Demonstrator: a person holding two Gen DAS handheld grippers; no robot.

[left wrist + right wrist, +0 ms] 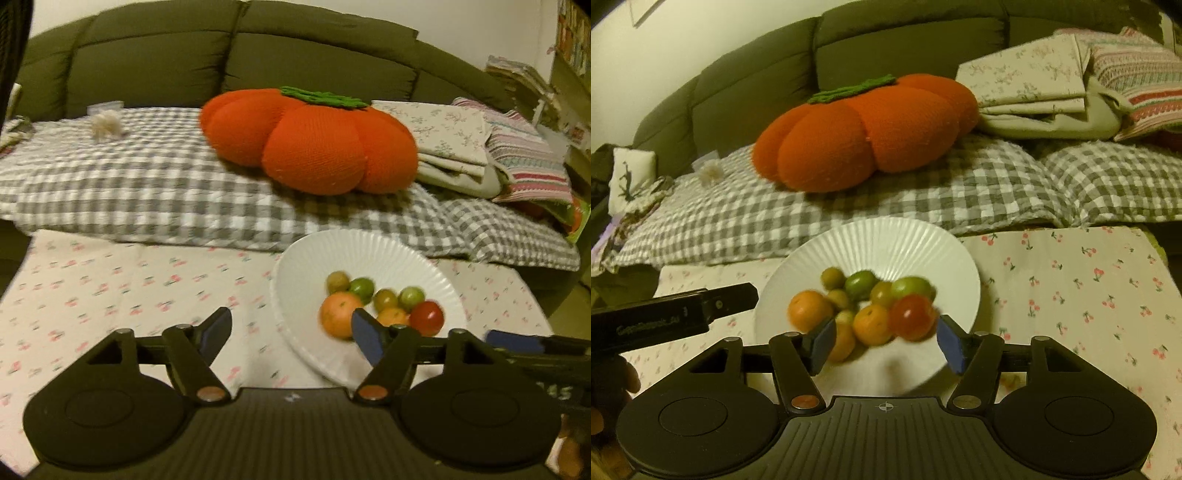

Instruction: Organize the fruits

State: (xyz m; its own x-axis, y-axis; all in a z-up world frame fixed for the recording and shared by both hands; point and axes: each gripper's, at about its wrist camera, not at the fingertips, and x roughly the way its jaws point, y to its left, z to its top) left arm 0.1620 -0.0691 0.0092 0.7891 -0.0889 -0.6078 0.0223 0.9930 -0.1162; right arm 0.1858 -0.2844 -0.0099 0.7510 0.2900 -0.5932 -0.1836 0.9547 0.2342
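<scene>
A white ribbed plate [354, 251] [886, 236] sits on a cherry-print cloth [110, 280] and holds several small fruits: oranges [338, 314] [809, 310], green fruits [362, 288] [862, 284] and a red tomato [426, 317] [910, 317]. My left gripper [291, 332] is open and empty, over the plate's left rim. My right gripper [886, 339] is open and empty, just in front of the fruit pile; the tomato lies near its right finger [951, 341]. The right gripper also shows at the right edge of the left wrist view [517, 341].
Behind the table is a green sofa [147, 48] with a grey checked blanket [147, 184], a big orange pumpkin-shaped cushion [314, 140] [868, 133] and folded linens [461, 140] [1034, 81]. The left gripper's body [672, 314] reaches in at the left of the right wrist view.
</scene>
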